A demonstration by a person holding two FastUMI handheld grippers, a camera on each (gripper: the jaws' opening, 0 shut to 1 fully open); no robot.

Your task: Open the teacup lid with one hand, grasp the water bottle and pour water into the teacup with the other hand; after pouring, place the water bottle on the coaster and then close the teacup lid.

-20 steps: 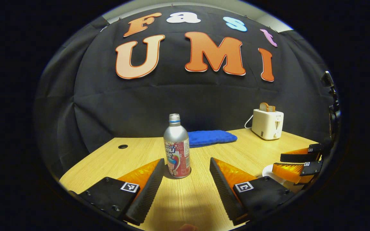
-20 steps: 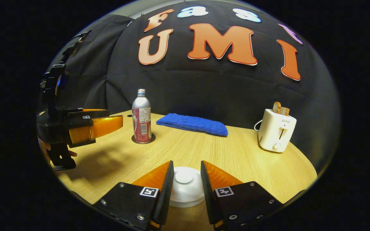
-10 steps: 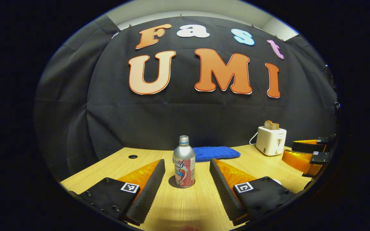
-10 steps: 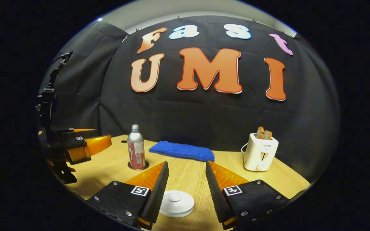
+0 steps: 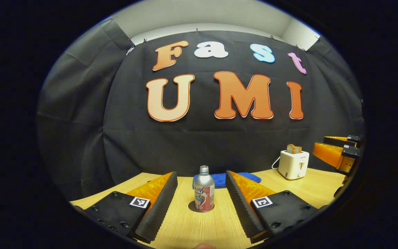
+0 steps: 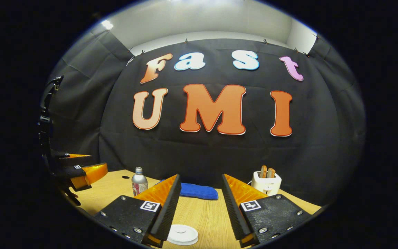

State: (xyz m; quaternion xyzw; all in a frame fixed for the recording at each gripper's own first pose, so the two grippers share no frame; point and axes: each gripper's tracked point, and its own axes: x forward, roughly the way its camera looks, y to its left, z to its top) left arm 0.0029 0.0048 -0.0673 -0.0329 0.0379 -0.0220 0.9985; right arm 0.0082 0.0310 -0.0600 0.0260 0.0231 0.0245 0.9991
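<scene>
Both grippers hang open and empty: the left gripper (image 5: 201,204) lined up on the bottle (image 5: 204,189), which stands on its coaster (image 5: 201,207) just in front of the towel (image 6: 198,191); the right gripper (image 6: 198,211) over the lid (image 6: 182,234), which sits nearer than the towel. By my reading the task looks finished, so pull both straight away, clear of bottle and lid

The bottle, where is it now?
In the left gripper view the bottle stands upright on the coaster, mid-table, just in front of the blue cloth, with the toaster off to its right.

both hand-held grippers (image 5: 201,204) (image 6: 198,207) pulled back, lid (image 6: 182,234) released
</scene>
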